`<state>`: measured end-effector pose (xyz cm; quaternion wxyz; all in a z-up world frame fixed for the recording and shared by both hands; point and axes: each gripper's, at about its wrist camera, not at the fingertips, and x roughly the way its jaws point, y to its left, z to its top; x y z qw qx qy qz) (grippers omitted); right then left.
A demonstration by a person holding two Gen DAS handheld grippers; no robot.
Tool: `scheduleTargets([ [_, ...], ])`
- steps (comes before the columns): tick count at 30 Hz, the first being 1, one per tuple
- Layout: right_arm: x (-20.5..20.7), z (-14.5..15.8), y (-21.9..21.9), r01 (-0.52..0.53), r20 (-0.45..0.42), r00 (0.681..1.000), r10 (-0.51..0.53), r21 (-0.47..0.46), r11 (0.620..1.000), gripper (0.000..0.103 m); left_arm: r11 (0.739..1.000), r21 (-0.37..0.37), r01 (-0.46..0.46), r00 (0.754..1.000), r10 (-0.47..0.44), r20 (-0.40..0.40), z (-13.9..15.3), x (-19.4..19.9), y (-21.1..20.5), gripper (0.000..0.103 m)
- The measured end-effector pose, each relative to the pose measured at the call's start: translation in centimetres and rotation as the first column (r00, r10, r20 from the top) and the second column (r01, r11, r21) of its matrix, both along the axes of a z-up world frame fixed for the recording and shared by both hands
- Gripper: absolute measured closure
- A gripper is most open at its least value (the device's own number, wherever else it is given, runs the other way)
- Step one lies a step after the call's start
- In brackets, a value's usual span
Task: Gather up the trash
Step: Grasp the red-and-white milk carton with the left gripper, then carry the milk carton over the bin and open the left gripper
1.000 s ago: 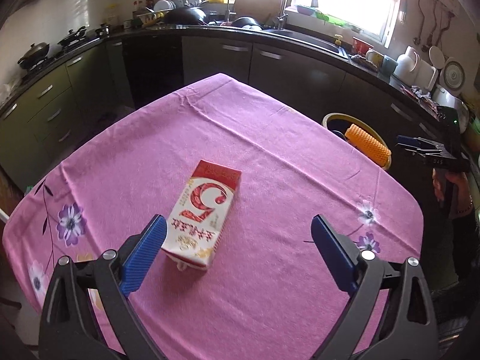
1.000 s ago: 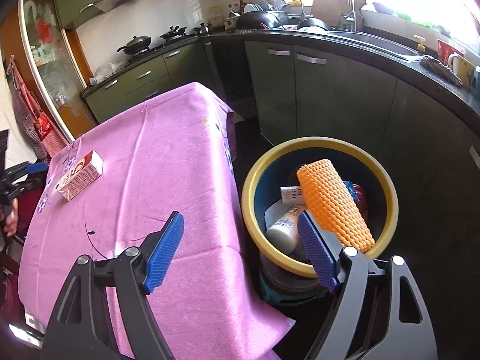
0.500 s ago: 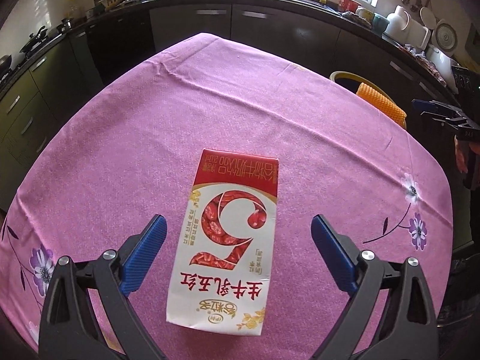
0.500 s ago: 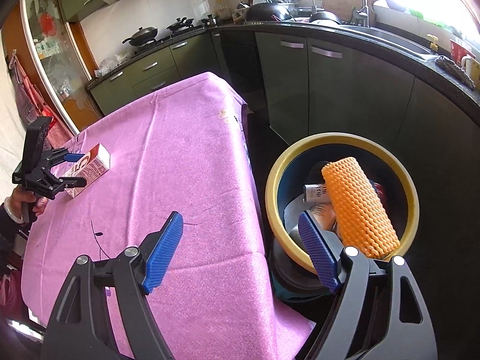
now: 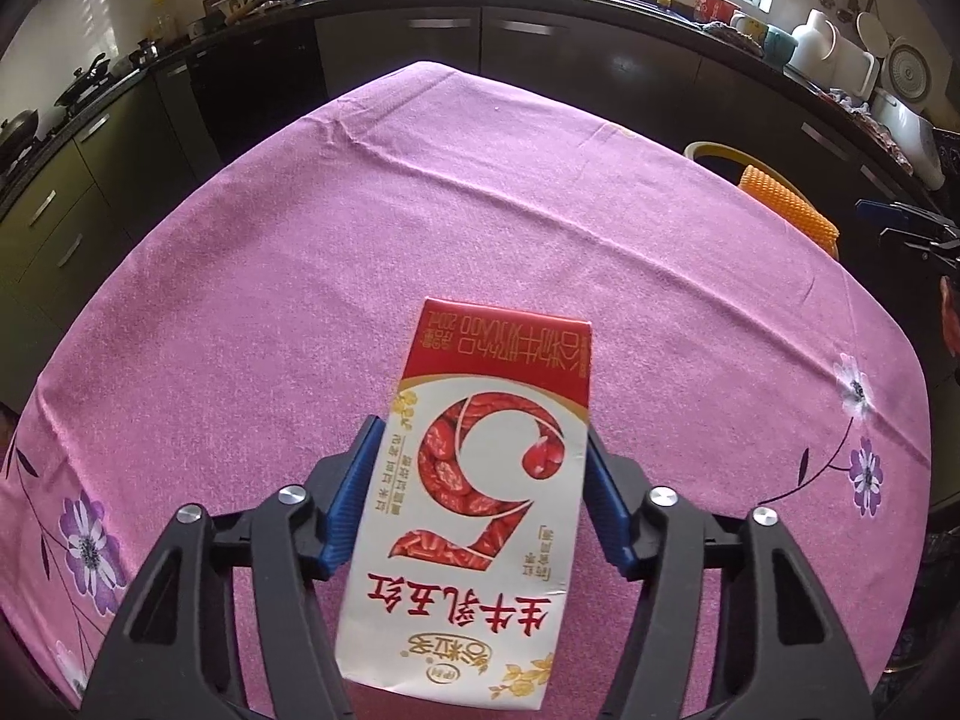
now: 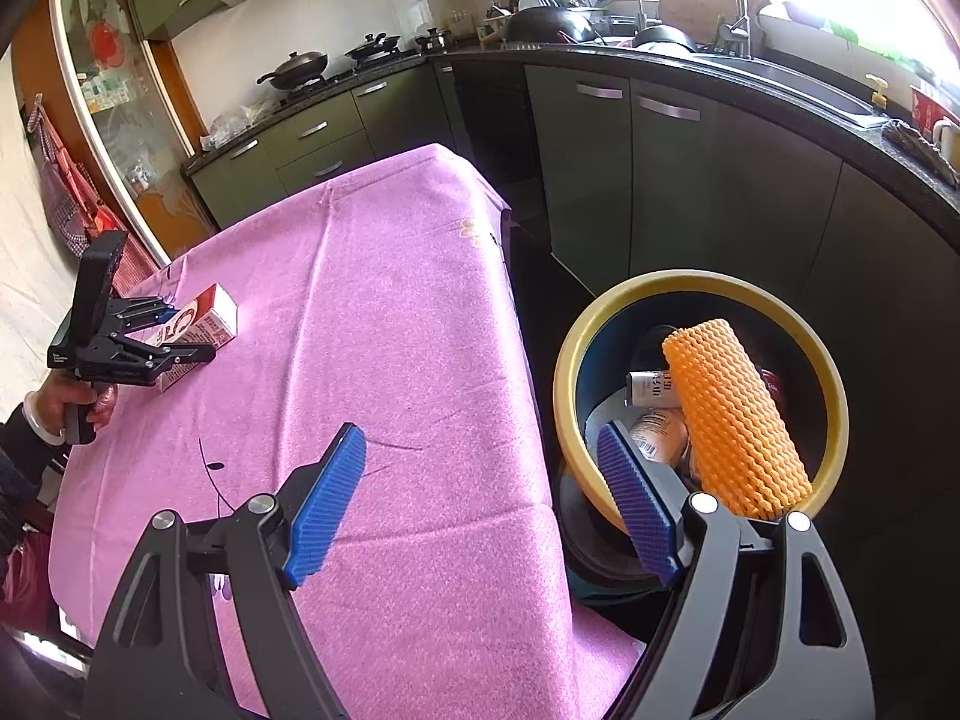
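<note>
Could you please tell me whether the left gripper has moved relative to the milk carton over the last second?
Yes. The left gripper has advanced over the pink tablecloth to the milk carton and shut on its sides; before, it was open and short of it.

L gripper [image 5: 480, 480] moved in, fingers [image 5: 354, 486] now clamped on milk carton [image 5: 480, 480]; R gripper [image 6: 480, 504] drifted slightly.

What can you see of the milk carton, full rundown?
The milk carton is a small rectangular paper box, white face with a big red 5, a red band at the far end and Chinese print. It looks intact, not crushed. It lies flat on the pink tablecloth, and the left gripper is shut on its long sides, blue pads touching it.
</note>
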<state>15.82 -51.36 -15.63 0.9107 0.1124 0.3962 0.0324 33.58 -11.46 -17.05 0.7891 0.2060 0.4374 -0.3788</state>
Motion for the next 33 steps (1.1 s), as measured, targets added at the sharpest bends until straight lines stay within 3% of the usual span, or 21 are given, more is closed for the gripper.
scheduleTargets([
  [10, -0.6, 0.3, -0.2, -0.009, 0.009, 1.000, 0.009, 0.009, 1.000, 0.024, 1.000, 0.014, -0.025, 0.999, 0.025, 0.037, 0.6, -2.0, -0.2, 0.051],
  [18, -2.2, 0.9, -2.0, 0.020, 0.036, 0.999, -0.021, 0.014, 1.000, 0.024, 1.000, 0.001, 0.016, 0.997, -0.016, 0.070, 4.3, -5.2, -3.4, 0.051],
  [26, -6.1, 0.7, -8.1, 0.144, 0.073, 0.987, -0.146, 0.037, 0.989, 0.024, 0.990, -0.028, 0.142, 0.990, -0.141, 0.027, 8.0, -8.1, -14.3, 0.051],
  [33, -10.0, -0.3, -13.8, 0.248, 0.074, 0.964, -0.255, 0.087, 0.965, 0.024, 0.968, -0.043, 0.248, 0.968, -0.249, -0.030, 7.6, -9.7, -27.8, 0.051],
])
